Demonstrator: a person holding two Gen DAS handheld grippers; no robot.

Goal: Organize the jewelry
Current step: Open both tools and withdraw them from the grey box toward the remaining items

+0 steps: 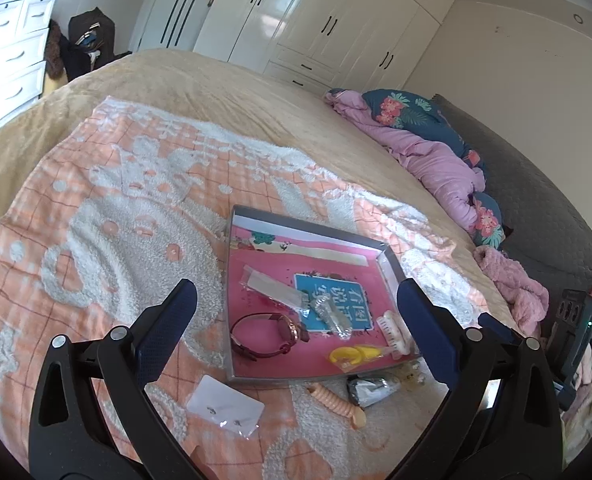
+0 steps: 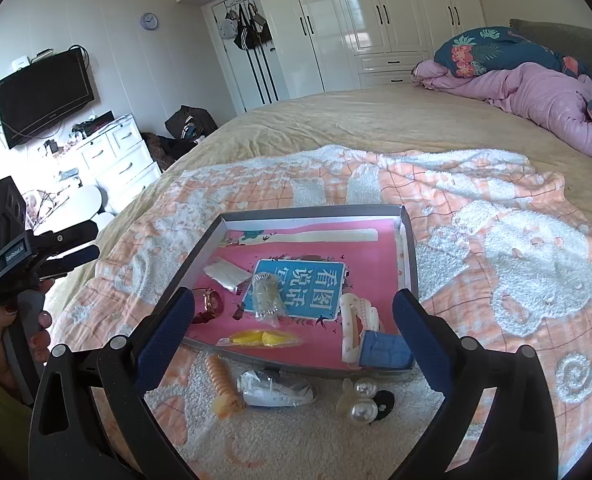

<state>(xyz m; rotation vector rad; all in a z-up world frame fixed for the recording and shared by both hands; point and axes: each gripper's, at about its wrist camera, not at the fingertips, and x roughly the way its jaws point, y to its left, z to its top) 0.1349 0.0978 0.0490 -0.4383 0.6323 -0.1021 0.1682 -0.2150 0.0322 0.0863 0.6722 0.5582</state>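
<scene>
A grey-rimmed tray (image 1: 391, 264) with a pink floor lies on the orange-and-white blanket. In it are a red-strapped watch (image 1: 268, 336), clear bags (image 1: 327, 312), a yellow piece (image 1: 351, 356) and a white claw clip (image 1: 391, 330). In front of the tray lie an earring card (image 1: 226, 404), a peach spiral tie (image 1: 335, 400) and a silvery bag (image 1: 369, 390). My left gripper (image 1: 296, 296) hangs open above the tray's near half, holding nothing. My right gripper (image 2: 296, 300) is also open and empty over the tray (image 2: 315, 212). Pearl ornaments (image 2: 361, 400) lie just below it.
The blanket (image 2: 515, 240) covers a wide beige bed (image 1: 216, 92). A pink quilt (image 2: 535, 96) is heaped at the headboard end. A hand (image 2: 20, 332) holds the left gripper (image 2: 94, 240) at the bed's left edge. White drawers (image 2: 120, 152) and a wall television (image 2: 44, 96) stand beyond.
</scene>
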